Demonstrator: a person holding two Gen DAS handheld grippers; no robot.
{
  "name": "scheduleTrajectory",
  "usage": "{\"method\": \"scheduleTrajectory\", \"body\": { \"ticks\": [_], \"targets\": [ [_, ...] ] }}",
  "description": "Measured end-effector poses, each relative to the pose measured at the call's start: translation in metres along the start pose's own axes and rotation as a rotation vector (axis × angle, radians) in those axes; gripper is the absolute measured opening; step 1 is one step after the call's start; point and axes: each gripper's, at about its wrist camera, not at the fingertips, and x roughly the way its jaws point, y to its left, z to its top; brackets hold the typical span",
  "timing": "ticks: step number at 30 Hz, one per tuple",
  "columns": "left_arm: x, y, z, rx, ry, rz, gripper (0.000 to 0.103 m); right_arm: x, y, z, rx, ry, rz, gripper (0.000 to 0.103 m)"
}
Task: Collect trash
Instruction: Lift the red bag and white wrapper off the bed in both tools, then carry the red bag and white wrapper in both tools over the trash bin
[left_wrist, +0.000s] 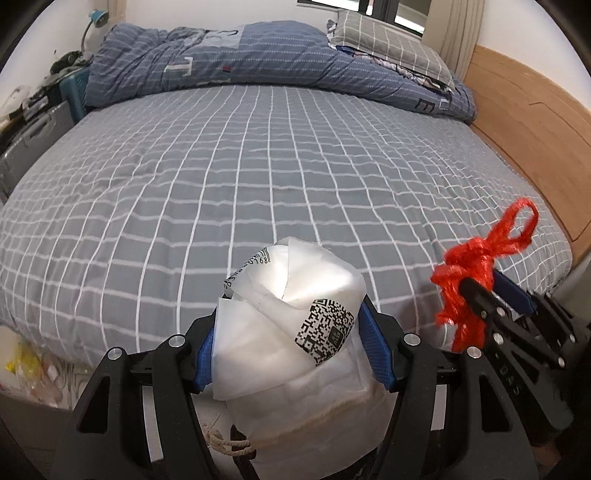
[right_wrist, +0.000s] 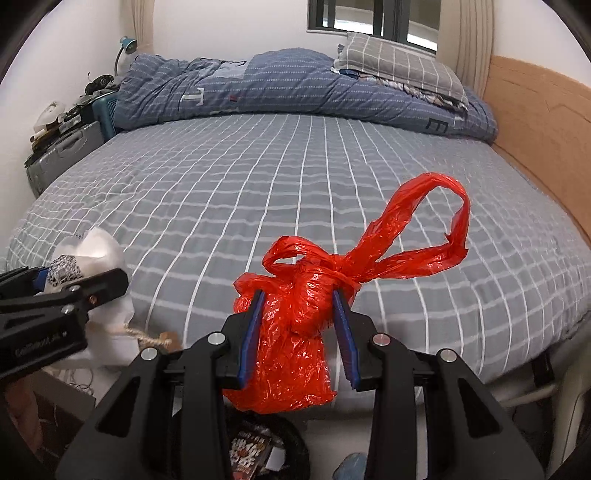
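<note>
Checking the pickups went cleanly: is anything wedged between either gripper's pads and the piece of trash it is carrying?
Nothing visible. The left gripper has its blue pads straight on the white plastic package, and the right gripper clamps the knotted red plastic bag directly. Both hang over the near edge of the bed.

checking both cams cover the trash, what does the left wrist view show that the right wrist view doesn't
Only the left wrist view shows the QR code label face-on on the white bag gripped by the left tongs, plus yellow litter low on the left.

Only the right wrist view shows the red bag whole in the right tongs, and a printed packet below.

Both show the two bags, both tongs and the checked bed.
</note>
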Motion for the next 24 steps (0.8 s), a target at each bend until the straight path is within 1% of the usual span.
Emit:
{"method": "scheduleTrajectory", "body": {
  "ticks": [3,7,16,24],
  "targets": [
    [-0.007,0.002,-0.016,-0.005,0.011,0.008,0.063,-0.01,0.006,-0.019,-0.02,0.008,-0.016,0.035],
    [-0.017,0.005,-0.04,-0.02,0.031,0.006,0.063,-0.022,0.006,-0.04,-0.012,0.032,-0.003,0.035],
    [-0.029,0.002,-0.085,-0.014,0.082,0.012,0.063,-0.037,0.004,-0.078,0.003,0.086,0.007,0.035],
    [-0.043,-0.002,-0.131,-0.002,0.139,-0.005,0.063,-0.055,0.0,-0.112,0.054,0.14,0.017,0.035]
  ]
}}
